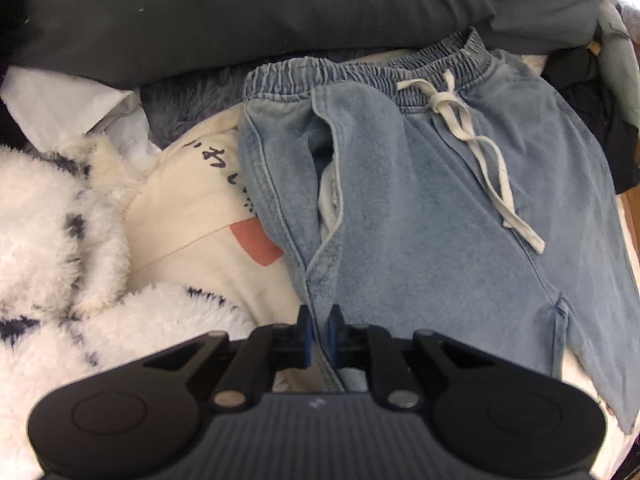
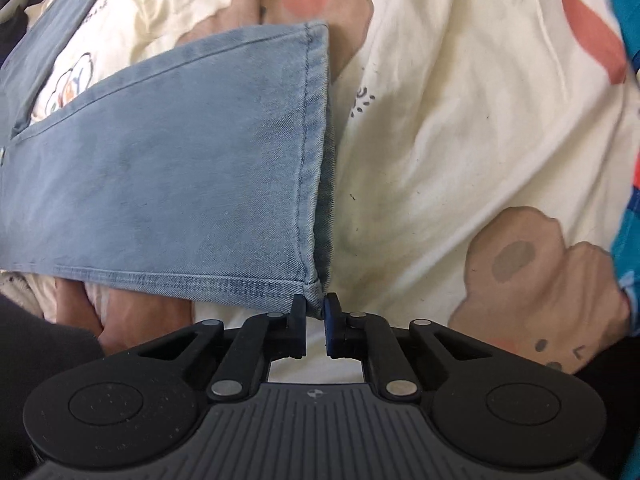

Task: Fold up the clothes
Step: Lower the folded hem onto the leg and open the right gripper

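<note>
Light blue denim trousers (image 1: 420, 208) with an elastic waistband and a white drawstring (image 1: 476, 140) lie across the bed, waist at the far end in the left wrist view. My left gripper (image 1: 320, 320) is shut on the trousers' side edge near the bottom of that view. In the right wrist view a trouser leg (image 2: 180, 184) stretches to the left, its stitched hem running down the middle. My right gripper (image 2: 316, 308) is shut on the lower corner of that hem.
A cream printed bedsheet (image 2: 460, 120) lies under everything. A white fluffy blanket with dark stripes (image 1: 60, 240) is heaped at the left, a dark grey pillow (image 1: 240, 12) lies beyond the waistband, and dark clothes (image 1: 592, 120) sit at the far right.
</note>
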The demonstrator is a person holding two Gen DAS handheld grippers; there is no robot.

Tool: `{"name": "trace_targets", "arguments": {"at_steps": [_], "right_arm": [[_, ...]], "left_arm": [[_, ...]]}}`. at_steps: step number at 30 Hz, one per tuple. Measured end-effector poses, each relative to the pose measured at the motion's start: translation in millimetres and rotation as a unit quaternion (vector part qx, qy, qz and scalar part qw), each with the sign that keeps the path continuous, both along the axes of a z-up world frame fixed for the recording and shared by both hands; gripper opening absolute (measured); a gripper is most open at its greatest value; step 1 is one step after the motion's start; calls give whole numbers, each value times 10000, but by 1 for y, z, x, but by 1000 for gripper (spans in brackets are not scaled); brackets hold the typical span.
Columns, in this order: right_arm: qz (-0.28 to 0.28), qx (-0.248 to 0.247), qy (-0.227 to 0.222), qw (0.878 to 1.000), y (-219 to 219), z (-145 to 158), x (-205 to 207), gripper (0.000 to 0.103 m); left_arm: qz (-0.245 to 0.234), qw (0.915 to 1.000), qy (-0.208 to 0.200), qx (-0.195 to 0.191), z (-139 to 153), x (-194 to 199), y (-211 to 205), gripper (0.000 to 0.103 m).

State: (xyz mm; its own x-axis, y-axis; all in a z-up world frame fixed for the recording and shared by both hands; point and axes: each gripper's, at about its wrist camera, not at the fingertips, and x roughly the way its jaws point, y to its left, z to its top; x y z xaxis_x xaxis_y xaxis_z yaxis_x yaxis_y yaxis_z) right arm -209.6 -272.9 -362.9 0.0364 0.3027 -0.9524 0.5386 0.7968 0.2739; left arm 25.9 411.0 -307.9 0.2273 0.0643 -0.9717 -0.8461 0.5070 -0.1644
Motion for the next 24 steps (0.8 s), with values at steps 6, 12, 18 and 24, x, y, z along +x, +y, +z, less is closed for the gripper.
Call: {"name": "trace_targets", "arguments": {"at_steps": [6, 12, 18, 24], "right_arm": [[68, -6, 260, 9996, 7, -3, -3, 6], [-77, -135, 438, 9989, 12, -31, -5, 6], [46, -375, 625, 9973, 8, -32, -1, 12], [111, -581, 133, 9982, -7, -8, 17, 13]], "left_arm": [[-1, 9999, 167, -28, -33, 2, 15, 9], [98, 9991, 420, -5, -59, -1, 29, 25], [19, 9980, 570, 285, -35, 1, 38, 31], [-67, 9953, 534, 811, -3, 13, 46, 29]]}}
